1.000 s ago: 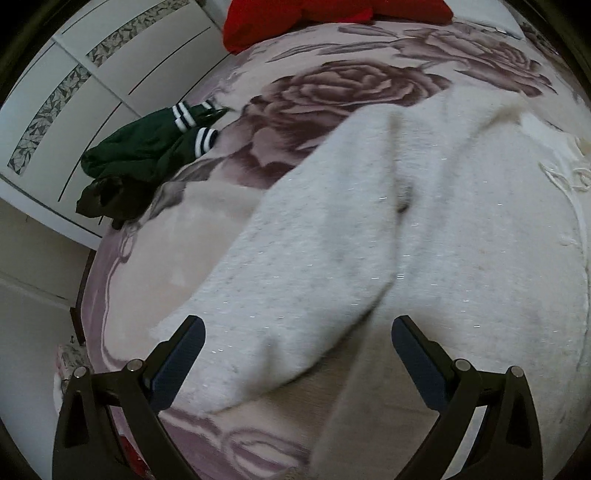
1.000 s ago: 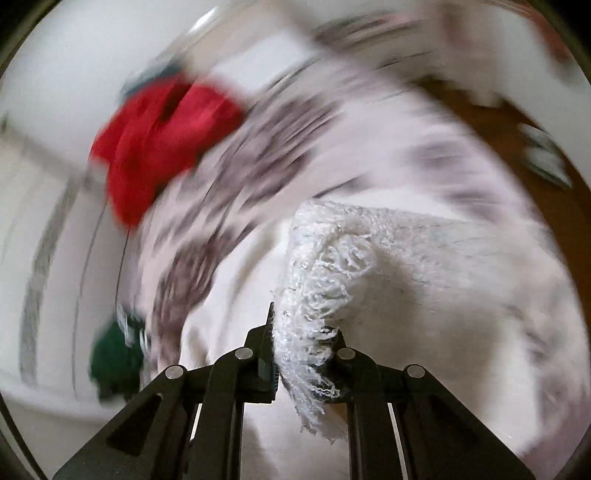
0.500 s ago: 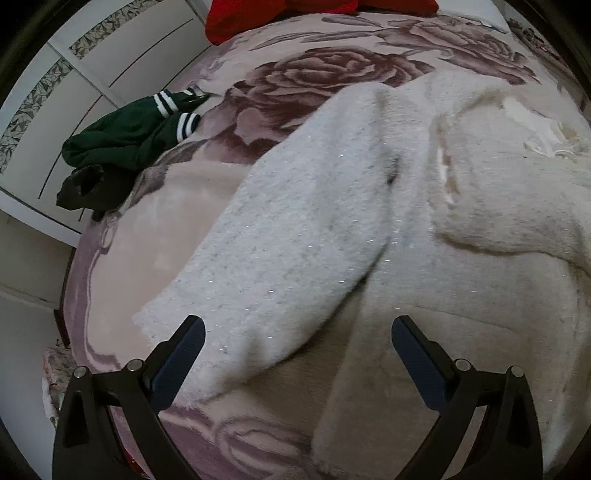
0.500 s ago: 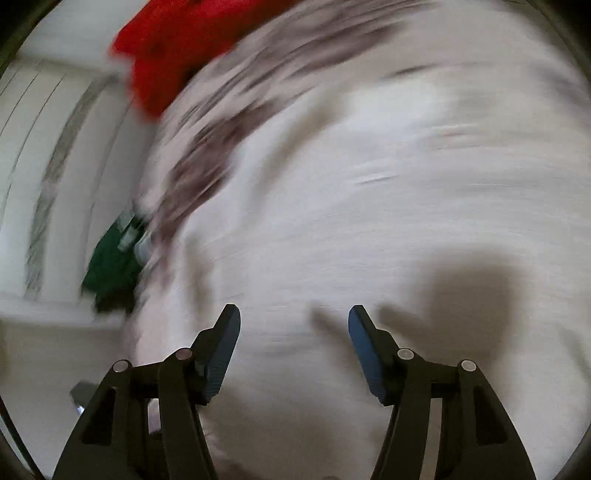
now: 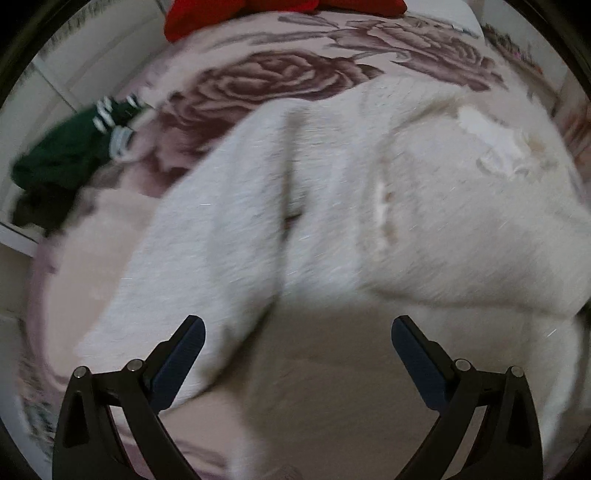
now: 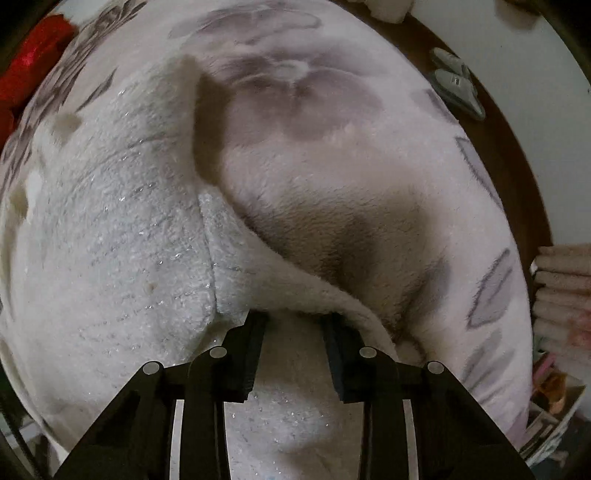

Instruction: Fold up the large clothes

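A large fluffy white sweater (image 5: pixel 332 206) lies on a rose-patterned blanket (image 5: pixel 280 74) on a bed. One sleeve (image 5: pixel 192 266) runs toward the lower left, and the right side is folded over the body. My left gripper (image 5: pixel 297 339) is open and empty just above the sweater's lower part. In the right wrist view the sweater (image 6: pixel 110 240) fills the left and bottom. My right gripper (image 6: pixel 293 325) has its jaws apart, their tips tucked under a fold of the sweater's edge, with white fabric lying between them.
A dark green garment with white stripes (image 5: pixel 70 155) lies at the blanket's left edge by white cupboard doors (image 5: pixel 92 55). A red garment (image 5: pixel 258 11) lies at the far end. A stack of folded towels (image 6: pixel 561 288) stands right of the bed.
The right gripper let go of the fringed sweater edge, swung across the bed, and now sits at another fold of the sweater. The left gripper stayed open and moved slightly closer.
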A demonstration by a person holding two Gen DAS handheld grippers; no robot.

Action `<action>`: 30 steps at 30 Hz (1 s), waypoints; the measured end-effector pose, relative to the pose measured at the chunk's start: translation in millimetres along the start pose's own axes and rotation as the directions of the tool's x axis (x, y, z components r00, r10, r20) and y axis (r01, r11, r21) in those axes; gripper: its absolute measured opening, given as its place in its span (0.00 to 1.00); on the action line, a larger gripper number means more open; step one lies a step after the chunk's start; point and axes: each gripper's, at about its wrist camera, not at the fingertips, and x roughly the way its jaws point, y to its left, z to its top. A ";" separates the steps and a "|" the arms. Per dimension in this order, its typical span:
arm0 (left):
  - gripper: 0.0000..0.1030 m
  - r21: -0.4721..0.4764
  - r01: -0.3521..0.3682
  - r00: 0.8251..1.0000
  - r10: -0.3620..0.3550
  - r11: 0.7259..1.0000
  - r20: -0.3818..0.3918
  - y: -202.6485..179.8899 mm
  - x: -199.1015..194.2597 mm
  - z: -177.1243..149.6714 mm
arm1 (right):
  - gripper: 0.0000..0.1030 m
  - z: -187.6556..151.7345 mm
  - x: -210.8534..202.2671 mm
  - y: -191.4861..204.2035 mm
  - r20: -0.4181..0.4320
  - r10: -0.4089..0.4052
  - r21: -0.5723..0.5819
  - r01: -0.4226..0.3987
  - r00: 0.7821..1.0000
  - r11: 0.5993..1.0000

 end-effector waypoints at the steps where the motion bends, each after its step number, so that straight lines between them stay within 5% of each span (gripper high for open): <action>1: 1.00 -0.026 0.046 0.999 -0.047 0.999 -0.016 -0.1 4.2 5.7 | 0.35 -4.9 -3.8 14.4 0.003 0.002 -0.004 -0.002 1.000 1.000; 4: 1.00 -0.126 0.243 0.965 -0.253 0.962 -0.066 -0.5 30.1 28.7 | 0.47 -22.3 -20.5 9.7 0.020 0.119 0.051 -0.120 0.993 0.991; 7: 0.98 -0.201 0.365 0.915 -0.390 0.909 -0.100 -7.9 63.9 46.9 | 0.47 -36.0 -23.5 -5.0 0.033 0.314 0.155 -0.316 0.949 0.936; 9: 0.59 -0.168 0.371 0.920 -0.386 0.913 -0.066 -19.3 68.5 54.1 | 0.47 -35.1 -18.1 -8.3 0.029 0.373 0.188 -0.372 0.927 0.909; 10: 0.18 -0.115 0.354 0.931 -0.362 0.928 -0.054 -28.9 66.8 59.6 | 0.47 -33.7 -11.9 -10.5 0.018 0.382 0.190 -0.378 0.924 0.906; 11: 0.12 -0.094 0.357 0.931 -0.363 0.929 -0.051 -33.9 64.4 62.0 | 0.47 -31.6 -5.1 -12.6 0.010 0.368 0.184 -0.364 0.930 0.913; 17: 0.12 -0.069 0.376 0.925 -0.371 0.924 0.079 -15.2 29.8 81.8 | 0.47 -9.9 -13.6 -2.2 0.046 0.225 0.072 -0.228 0.973 0.971; 22: 0.13 -0.075 0.358 0.932 -0.360 0.931 -0.027 -14.2 70.0 74.1 | 0.45 1.3 8.1 5.1 0.045 0.132 0.052 -0.134 0.990 0.990; 26: 0.28 -0.016 0.283 0.959 -0.283 0.959 -0.027 -25.9 66.2 64.4 | 0.46 7.8 1.9 18.8 0.009 0.106 0.070 -0.106 0.994 0.992; 30: 0.46 0.000 0.272 0.962 -0.272 0.962 0.024 -21.6 50.5 63.7 | 0.46 6.5 -34.4 11.4 0.076 0.179 0.166 -0.190 0.981 0.968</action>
